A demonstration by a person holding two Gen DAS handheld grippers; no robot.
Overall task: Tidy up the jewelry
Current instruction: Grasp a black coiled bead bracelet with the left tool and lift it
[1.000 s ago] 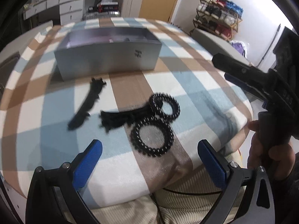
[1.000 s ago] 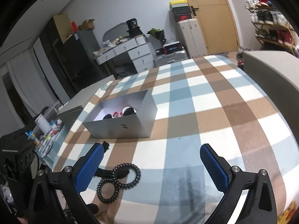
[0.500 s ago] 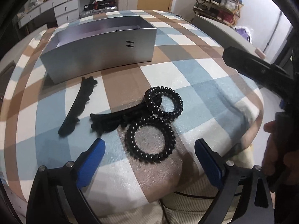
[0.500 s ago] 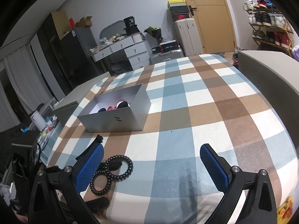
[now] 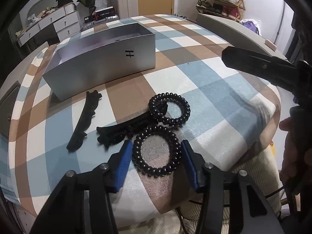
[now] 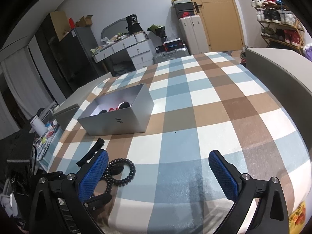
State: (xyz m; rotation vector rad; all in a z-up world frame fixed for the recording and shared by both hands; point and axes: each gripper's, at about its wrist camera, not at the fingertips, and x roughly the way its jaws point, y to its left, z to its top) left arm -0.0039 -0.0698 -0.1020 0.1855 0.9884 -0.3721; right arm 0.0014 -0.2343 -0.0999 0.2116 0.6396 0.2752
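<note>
Two black spiral hair ties lie on the checked cloth. The near tie sits between the blue pads of my left gripper, whose jaws are closing around it. The tie still looks round, with a sliver of gap at the right pad. The far tie rests partly on a black hair clip. A second, longer black clip lies to the left. Behind them stands an open silver box. My right gripper hovers open over bare cloth, with nothing between its fingers.
In the right wrist view the silver box holds red, black and white items. The table's front edge runs close under both grippers. A person's hand holds the right gripper's handle. Drawers, suitcases and a shoe rack stand far behind.
The left gripper's jaws have narrowed from wide apart to either side of the near hair tie, and the gripper has tilted and come closer to it. The right gripper has stayed put.
</note>
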